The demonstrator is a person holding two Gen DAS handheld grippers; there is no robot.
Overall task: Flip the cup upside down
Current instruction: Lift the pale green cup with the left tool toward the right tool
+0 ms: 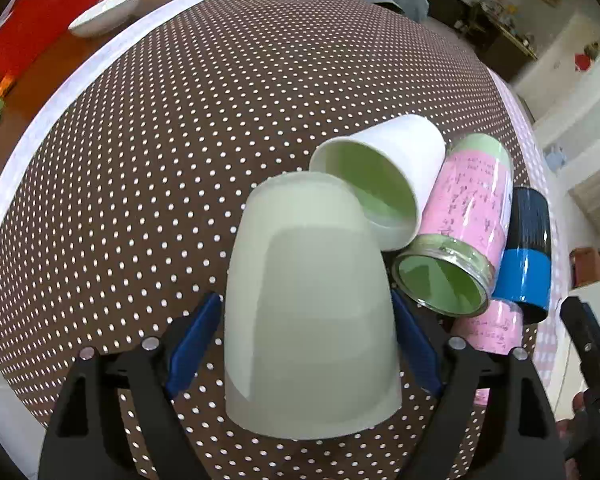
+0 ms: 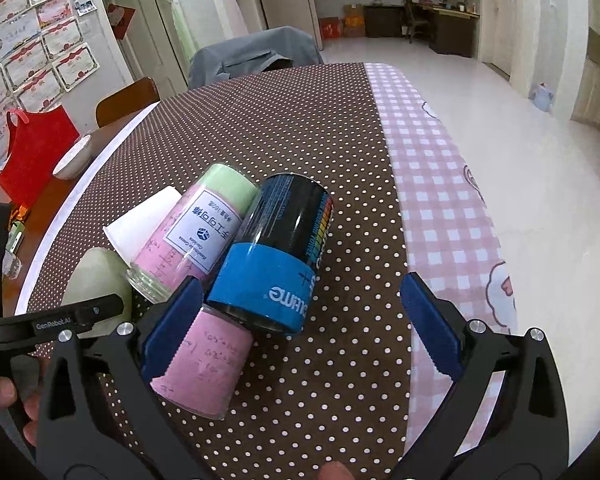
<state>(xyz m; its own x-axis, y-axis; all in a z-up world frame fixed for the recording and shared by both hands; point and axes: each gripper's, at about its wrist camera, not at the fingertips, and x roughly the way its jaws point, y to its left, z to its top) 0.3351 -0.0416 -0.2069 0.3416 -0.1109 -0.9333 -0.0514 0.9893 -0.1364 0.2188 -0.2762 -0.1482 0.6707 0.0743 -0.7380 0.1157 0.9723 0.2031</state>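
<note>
A brown polka-dot surface (image 1: pixel 180 140) fills a tiled room. The left hand-held gripper (image 1: pixel 308 344) clamps the pale green cup (image 1: pixel 308 300), mouth downward at near centre; the right hand-held gripper (image 2: pixel 300 320) gapes empty.

The setting was a home, in a combined dining and living room. The counter (image 2: pixel 300 128) carried a brown polka-dot cloth beside a pink checked cloth (image 2: pixel 432 168). A chair draped with a grey garment (image 2: pixel 252 56) stood at its far edge. Framed certificates (image 2: pixel 32 40) covered one wall. A wooden desk (image 2: pixel 448 28) stood beyond the pale tiled floor (image 2: pixel 480 92).
</note>
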